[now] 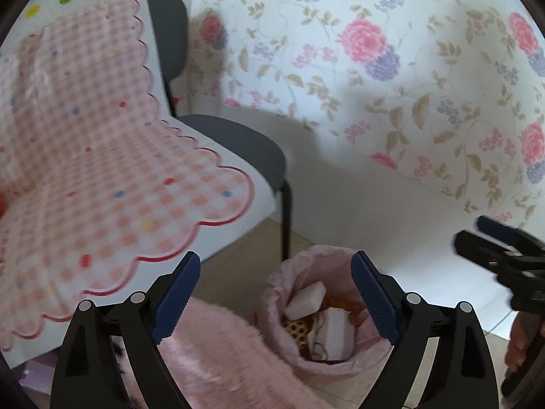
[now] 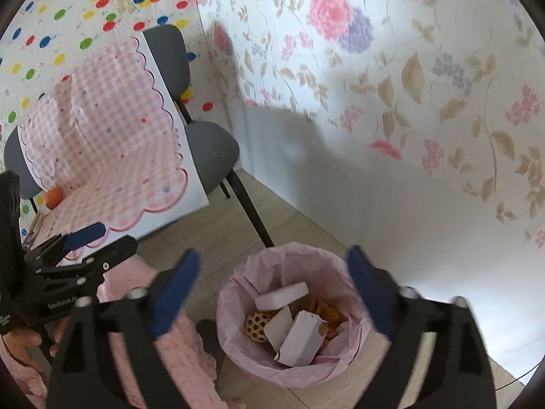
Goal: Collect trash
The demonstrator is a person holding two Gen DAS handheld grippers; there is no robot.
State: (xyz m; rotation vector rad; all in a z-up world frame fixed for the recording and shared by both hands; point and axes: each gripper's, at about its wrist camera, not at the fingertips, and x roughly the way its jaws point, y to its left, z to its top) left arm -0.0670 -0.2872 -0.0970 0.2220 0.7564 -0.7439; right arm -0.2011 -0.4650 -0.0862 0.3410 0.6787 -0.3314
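Trash sits in the bin [image 2: 289, 371], a small round one lined with a thin pink bag [image 2: 238, 293], standing on the floor [image 2: 211, 235] near the corner of the flowered walls and just beside a grey chair [image 2: 211, 150]. Inside lie a flat white block [image 2: 282, 294], a torn white carton [image 2: 303, 341], a perforated yellow ball [image 2: 257, 325] and some orange scraps [image 2: 323, 306], all loose and piled against one another. The right hand-held gripper [image 2: 272, 293] hangs above the bin with its blue pads spread wide and nothing between them; the left hand-held gripper [image 1: 276, 303] is likewise spread wide and empty, poised over the bin's near rim, next to a fluffy pink fabric [image 1: 218, 347]. By the look of them these pieces are light and easily crushed: the carton is thin card that would fold under a firm squeeze, the white block looks like foam and would dent, and the ball would roll off smooth pads. Should the bag itself need lifting out, its rim is the place to pinch, since the film is soft, slippery and likely to tear if pulled from one point. On the tabletop [image 2: 190, 156] under the pink checked cloth [image 2: 102, 129], an orange ball [image 2: 53, 197] rests near the left edge; whether it counts as trash cannot be told.
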